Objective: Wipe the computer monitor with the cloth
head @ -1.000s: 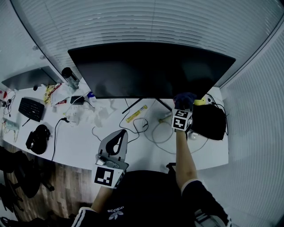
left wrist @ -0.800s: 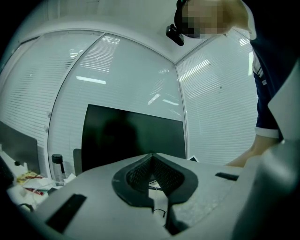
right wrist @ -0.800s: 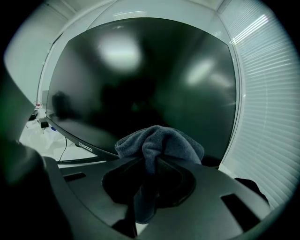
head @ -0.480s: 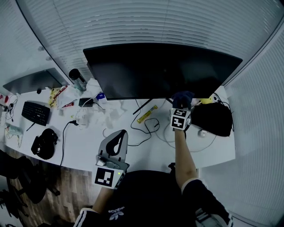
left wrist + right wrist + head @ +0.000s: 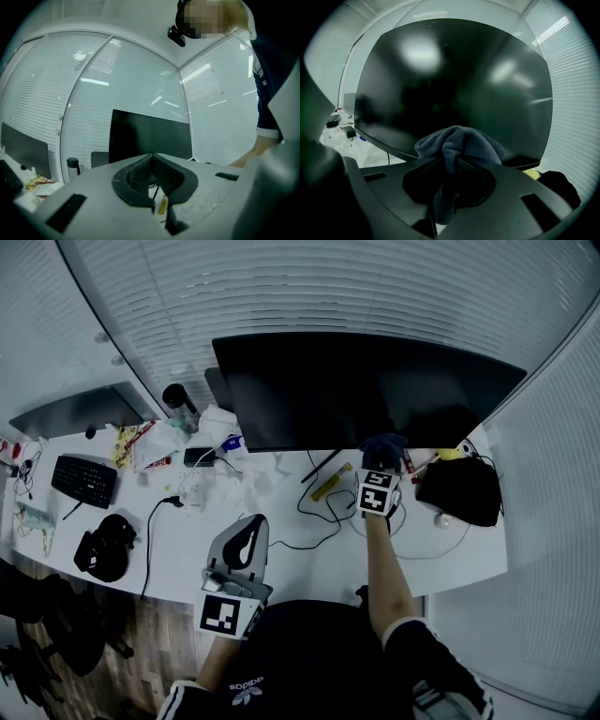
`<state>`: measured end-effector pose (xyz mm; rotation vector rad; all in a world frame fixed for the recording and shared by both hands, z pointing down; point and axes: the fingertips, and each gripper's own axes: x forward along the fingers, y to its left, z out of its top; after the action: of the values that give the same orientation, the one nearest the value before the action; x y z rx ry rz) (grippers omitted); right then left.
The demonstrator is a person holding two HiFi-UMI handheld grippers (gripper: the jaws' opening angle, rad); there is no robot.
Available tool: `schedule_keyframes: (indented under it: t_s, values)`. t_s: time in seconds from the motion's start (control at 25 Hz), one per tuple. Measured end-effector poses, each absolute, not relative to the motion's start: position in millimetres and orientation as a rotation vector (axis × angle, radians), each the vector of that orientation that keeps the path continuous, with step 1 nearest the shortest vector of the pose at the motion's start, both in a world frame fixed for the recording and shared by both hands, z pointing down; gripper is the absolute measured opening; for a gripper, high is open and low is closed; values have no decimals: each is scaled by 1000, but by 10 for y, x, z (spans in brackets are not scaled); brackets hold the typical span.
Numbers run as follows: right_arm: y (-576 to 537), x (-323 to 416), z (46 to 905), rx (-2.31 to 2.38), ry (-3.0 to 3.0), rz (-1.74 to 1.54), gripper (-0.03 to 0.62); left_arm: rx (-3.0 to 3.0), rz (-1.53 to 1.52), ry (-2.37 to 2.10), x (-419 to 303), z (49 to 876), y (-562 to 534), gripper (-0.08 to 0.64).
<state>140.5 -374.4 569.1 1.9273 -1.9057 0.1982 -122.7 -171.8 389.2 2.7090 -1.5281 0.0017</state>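
A large black monitor point(image 5: 366, 390) stands at the back of the white desk point(image 5: 300, 549); its dark screen point(image 5: 454, 84) fills the right gripper view. My right gripper point(image 5: 384, 454) is shut on a bunched blue-grey cloth point(image 5: 459, 143), which it holds just in front of the screen's lower edge, right of centre. The cloth point(image 5: 384, 448) shows as a dark wad above the marker cube in the head view. My left gripper point(image 5: 246, 542) hangs low near the desk's front edge, far from the monitor point(image 5: 150, 136), its jaws closed with nothing between them.
A black bag point(image 5: 461, 491) lies right of the monitor stand. Loose cables point(image 5: 323, 512) and a yellow item point(image 5: 330, 482) lie under the screen. A dark bottle point(image 5: 178, 404), wrappers and tissues sit at the left, then a keyboard point(image 5: 84, 480), headphones point(image 5: 105, 547) and a second monitor point(image 5: 80, 411).
The head view has swung, so the desk and monitor sit further right in frame. My right gripper with the cloth stays at the screen's lower edge, now nearer its centre. The left gripper has not moved.
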Motion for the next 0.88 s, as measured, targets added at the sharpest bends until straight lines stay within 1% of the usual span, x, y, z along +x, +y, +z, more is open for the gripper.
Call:
schedule_keyframes:
  t_s: [0.88]
  values:
    - [-3730, -34, 5807, 1749, -2050, 183, 46, 2621, -10, -1660, -2031, 3868, -1588, 5]
